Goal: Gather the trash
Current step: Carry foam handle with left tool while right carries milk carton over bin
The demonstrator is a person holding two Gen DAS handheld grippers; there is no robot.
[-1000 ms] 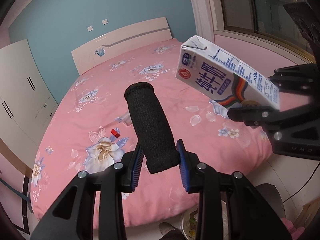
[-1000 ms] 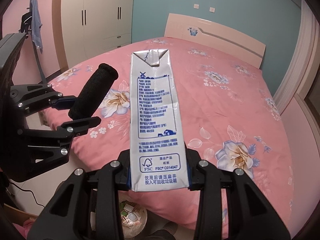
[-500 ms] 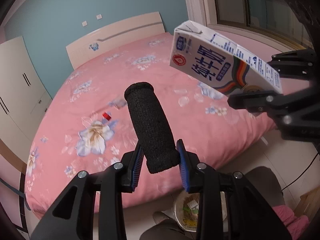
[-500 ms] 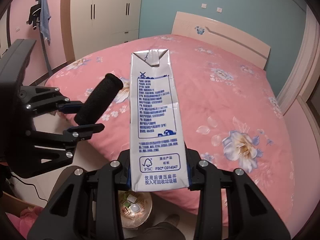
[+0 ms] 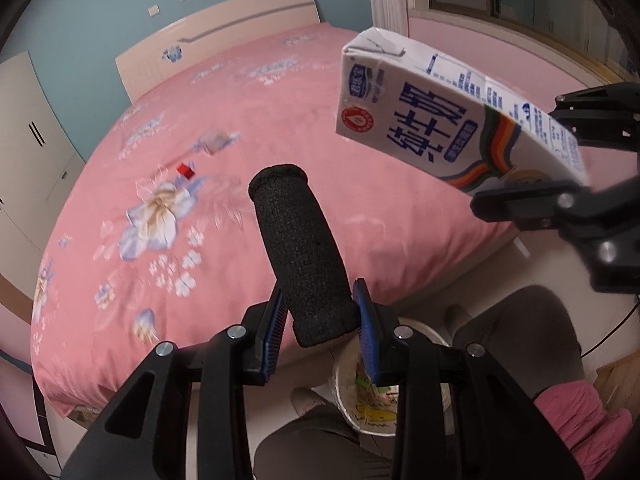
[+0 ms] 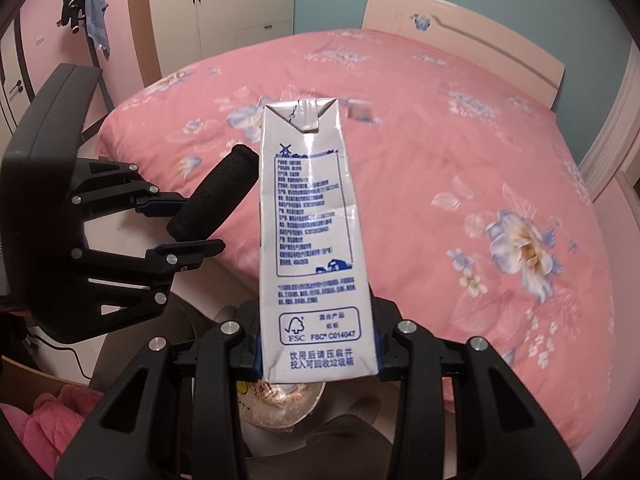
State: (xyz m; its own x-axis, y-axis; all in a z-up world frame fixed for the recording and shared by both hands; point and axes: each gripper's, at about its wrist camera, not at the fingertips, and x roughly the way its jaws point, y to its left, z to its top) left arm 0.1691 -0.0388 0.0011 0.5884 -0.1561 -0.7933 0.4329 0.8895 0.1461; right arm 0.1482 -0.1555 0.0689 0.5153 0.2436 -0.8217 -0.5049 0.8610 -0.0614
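The left gripper (image 5: pixel 320 336) pinched a black foam tube (image 5: pixel 302 252) between its fingers, while the right gripper (image 6: pixel 318 354) clamped a milk carton (image 6: pixel 310 240) by its base. Both hung over the pink bed's (image 5: pixel 248 120) foot edge, a small trash bin (image 5: pixel 370 412) at six o'clock below.

Left gripper (image 5: pixel 322 330) clamped on black foam tube (image 5: pixel 304 256), blue pads pressing tube's lower end; tube leans up and left. Right gripper (image 5: pixel 560 160) at right edge, gripping white milk carton (image 5: pixel 440 120), carton tilted, top toward upper left. Behind both: pink flowered bedspread (image 5: pixel 240 128), small red object (image 5: pixel 185 169) lying on it. Below gripper: white bin (image 5: pixel 360 412) with wrappers inside, on floor between person's knees (image 5: pixel 516 344). Headboard (image 5: pixel 224 32) at far end.
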